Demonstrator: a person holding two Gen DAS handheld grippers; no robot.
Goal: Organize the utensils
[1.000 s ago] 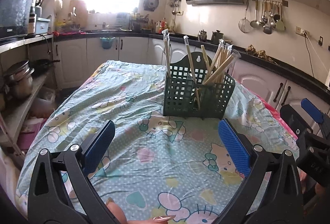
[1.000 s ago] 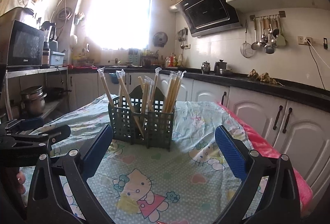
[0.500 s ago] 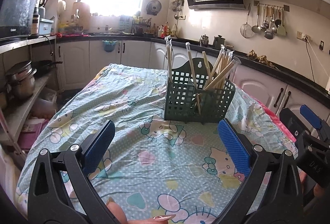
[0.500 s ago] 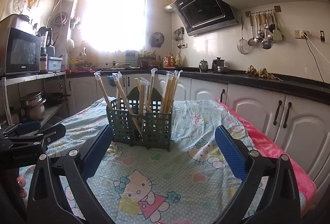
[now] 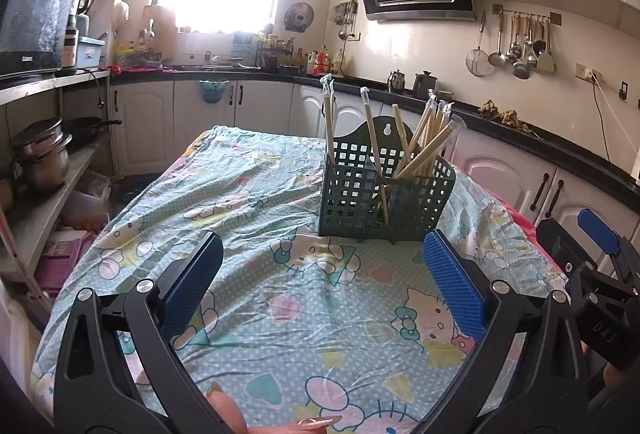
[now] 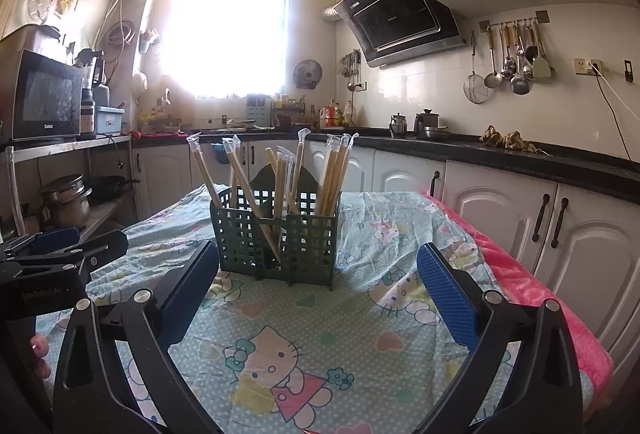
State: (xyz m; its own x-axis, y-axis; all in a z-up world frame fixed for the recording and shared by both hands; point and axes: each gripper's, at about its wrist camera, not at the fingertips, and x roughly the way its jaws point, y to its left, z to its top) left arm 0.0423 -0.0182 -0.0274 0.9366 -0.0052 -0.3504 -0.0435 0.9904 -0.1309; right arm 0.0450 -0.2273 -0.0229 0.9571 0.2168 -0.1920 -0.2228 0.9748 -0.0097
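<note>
A dark green slotted utensil basket [image 5: 384,194] stands on the table with the Hello Kitty cloth [image 5: 248,202]. Several plastic-wrapped pairs of wooden chopsticks [image 5: 428,142] stand in it, leaning. The basket [image 6: 276,234] and chopsticks [image 6: 332,174] also show in the right wrist view. My left gripper [image 5: 324,286] is open and empty, held back from the basket above the cloth. My right gripper [image 6: 316,286] is open and empty, also short of the basket. Each gripper shows at the edge of the other's view, the right one [image 5: 600,258] and the left one [image 6: 60,254].
The tablecloth [image 6: 360,314] covers the table, with a pink blanket [image 6: 532,286] along its right edge. White cabinets [image 6: 540,218] and a black counter run to the right and behind. A shelf with pots [image 5: 40,158] and a microwave [image 5: 32,22] stands to the left.
Both grippers have pulled back slightly and tilted up, so the basket sits a little lower in each view. Both stay open and empty. The basket and chopsticks have not moved.
</note>
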